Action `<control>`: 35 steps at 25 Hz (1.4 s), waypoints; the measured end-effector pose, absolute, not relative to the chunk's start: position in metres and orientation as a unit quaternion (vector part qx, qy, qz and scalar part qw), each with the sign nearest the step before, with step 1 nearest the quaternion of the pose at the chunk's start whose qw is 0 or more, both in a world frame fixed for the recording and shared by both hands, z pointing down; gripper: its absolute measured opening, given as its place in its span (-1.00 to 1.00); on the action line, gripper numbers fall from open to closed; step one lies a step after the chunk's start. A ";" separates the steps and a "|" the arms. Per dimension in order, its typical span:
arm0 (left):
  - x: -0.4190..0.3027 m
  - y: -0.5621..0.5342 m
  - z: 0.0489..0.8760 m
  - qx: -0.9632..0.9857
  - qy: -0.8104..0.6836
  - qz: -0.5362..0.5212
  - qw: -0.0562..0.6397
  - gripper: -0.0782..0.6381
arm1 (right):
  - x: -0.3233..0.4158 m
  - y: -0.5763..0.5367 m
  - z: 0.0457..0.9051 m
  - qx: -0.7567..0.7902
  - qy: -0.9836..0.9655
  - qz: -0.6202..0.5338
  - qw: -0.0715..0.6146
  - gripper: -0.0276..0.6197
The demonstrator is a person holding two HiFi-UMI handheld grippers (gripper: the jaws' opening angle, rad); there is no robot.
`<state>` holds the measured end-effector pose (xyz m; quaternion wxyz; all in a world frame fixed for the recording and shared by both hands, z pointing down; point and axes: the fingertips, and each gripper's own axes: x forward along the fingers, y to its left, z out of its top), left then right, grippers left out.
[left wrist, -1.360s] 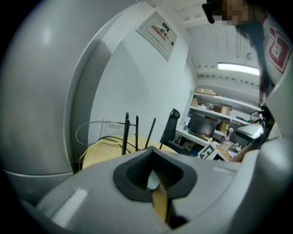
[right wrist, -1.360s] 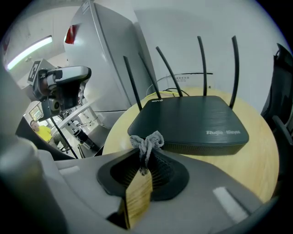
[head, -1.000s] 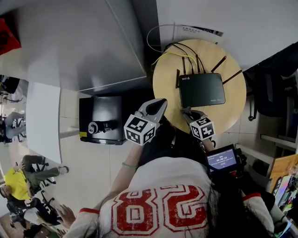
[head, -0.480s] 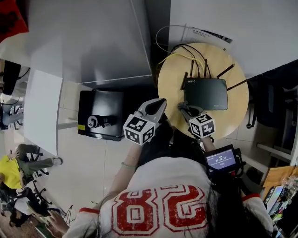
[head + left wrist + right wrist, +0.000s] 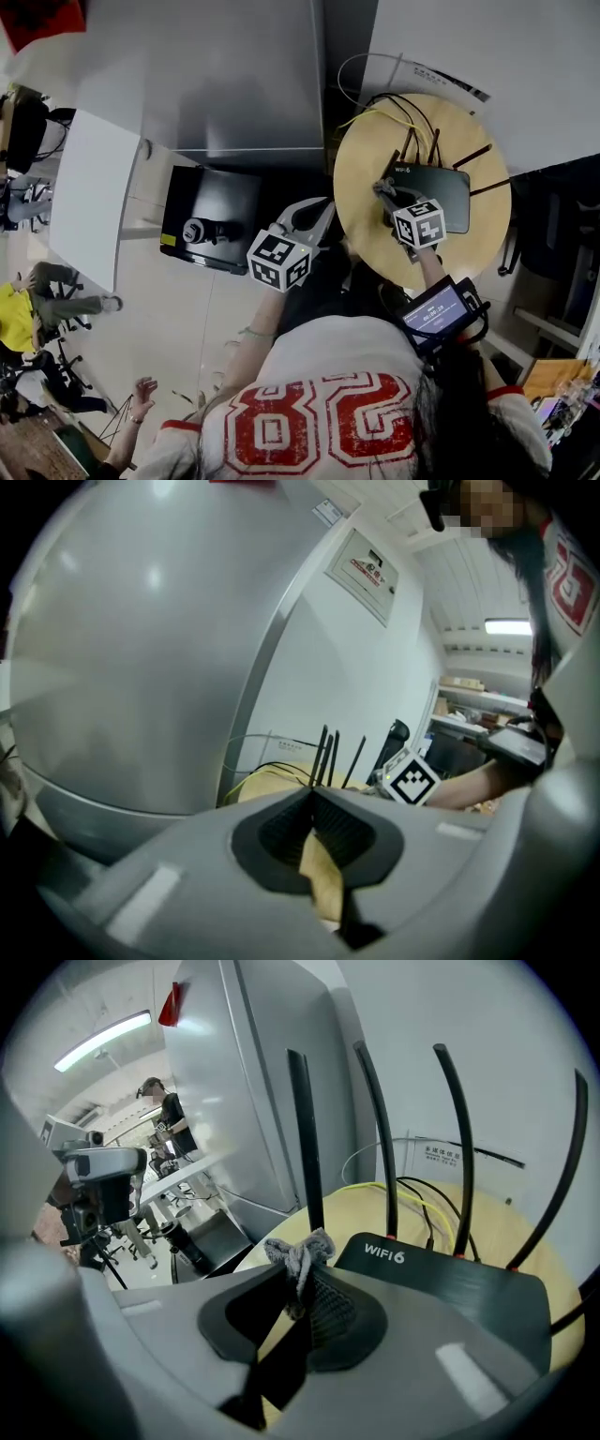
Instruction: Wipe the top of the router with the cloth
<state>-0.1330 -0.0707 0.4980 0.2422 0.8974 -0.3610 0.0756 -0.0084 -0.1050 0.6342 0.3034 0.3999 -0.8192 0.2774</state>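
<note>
A black router (image 5: 439,194) (image 5: 450,1283) marked WIFI6, with several upright antennas (image 5: 305,1138), lies on a round wooden table (image 5: 366,178). My right gripper (image 5: 383,188) (image 5: 302,1283) is shut on a small grey cloth (image 5: 300,1252), which bunches up above the jaw tips. It hangs at the router's near left corner, just over the table. My left gripper (image 5: 315,215) (image 5: 314,797) is held off the table's left edge, shut, with nothing between its jaws.
Yellow and black cables (image 5: 389,114) trail behind the router. A large grey cabinet (image 5: 234,84) stands left of the table, with a black case (image 5: 211,230) on the floor before it. A white desk (image 5: 89,216) and people are further left.
My right gripper has moved forward with the cloth, from the table's near edge up to the router's left corner. The left gripper has stayed put.
</note>
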 end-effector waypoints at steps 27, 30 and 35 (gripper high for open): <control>-0.097 -0.065 0.499 0.911 -0.322 0.078 0.244 -0.78 | -0.018 -0.024 0.653 0.383 -0.812 0.324 0.297 -0.73; -0.090 -0.064 0.499 0.916 -0.311 0.080 0.241 -0.78 | -0.013 -0.014 0.662 0.389 -0.804 0.330 0.305 -0.73; -0.084 -0.064 0.497 0.919 -0.303 0.082 0.239 -0.78 | -0.011 -0.009 0.664 0.391 -0.801 0.333 0.307 -0.73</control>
